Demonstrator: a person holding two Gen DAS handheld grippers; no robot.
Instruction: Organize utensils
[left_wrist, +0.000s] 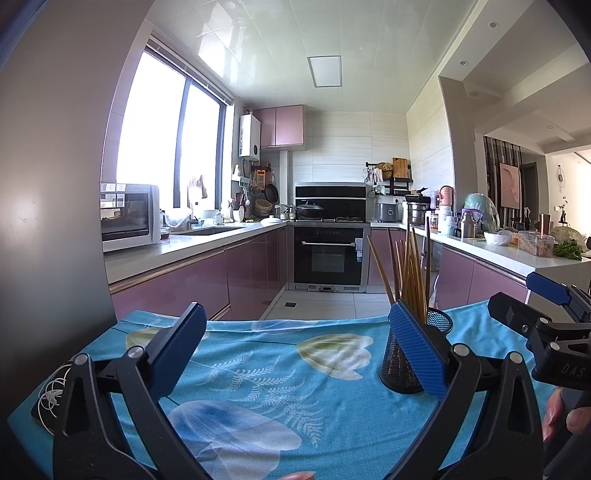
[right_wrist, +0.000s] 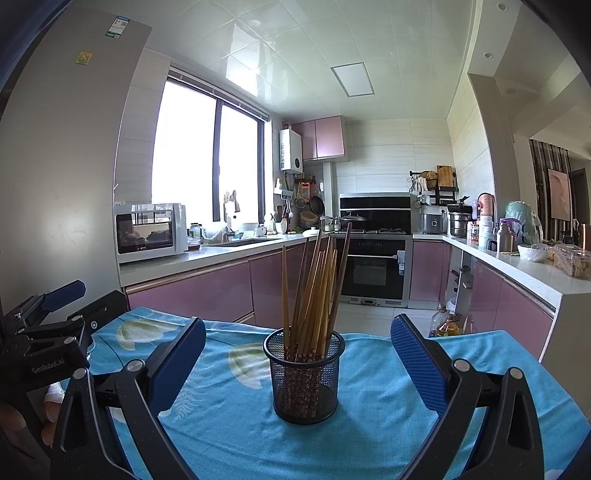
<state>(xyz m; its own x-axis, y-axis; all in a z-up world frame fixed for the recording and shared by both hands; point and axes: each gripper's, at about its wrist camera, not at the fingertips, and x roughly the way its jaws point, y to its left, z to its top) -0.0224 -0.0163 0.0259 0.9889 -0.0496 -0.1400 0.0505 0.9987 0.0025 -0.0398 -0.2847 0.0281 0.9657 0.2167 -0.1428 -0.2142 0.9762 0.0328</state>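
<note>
The black arms and blue pads of the left gripper (left_wrist: 297, 341) are filling the bottom of the left wrist view, jaws standing wide apart and holding nothing, with only the blue floral tablecloth (left_wrist: 258, 369) lying between them. Its right-hand pad is covering part of the black mesh cup (left_wrist: 400, 363), which is standing upright just beyond that finger, so the cup's right side and part of its rim are hidden there. The wooden chopsticks (left_wrist: 408, 273) are rising out of the cup in a loose fan, tips up. At the far right edge the right gripper (left_wrist: 546, 295) is poking in, cut off by the frame, with fingertips of a hand (left_wrist: 559, 415) showing below it. Left of the left finger, a coil of white cord (left_wrist: 51, 397) is lying on the cloth, partly behind the arm. In the right wrist view, the right gripper (right_wrist: 298, 345) is likewise spread wide and empty, and the mesh cup (right_wrist: 304, 380) is sitting centred between and just ahead of its fingers, touching neither. The chopsticks' (right_wrist: 317, 291) patterned lower ends are showing dimly through the mesh. The left gripper (right_wrist: 55, 317) is sitting at the left edge, half out of frame. Beyond the table, the kitchen counter (right_wrist: 207, 256) clutter is too small to make out.
</note>
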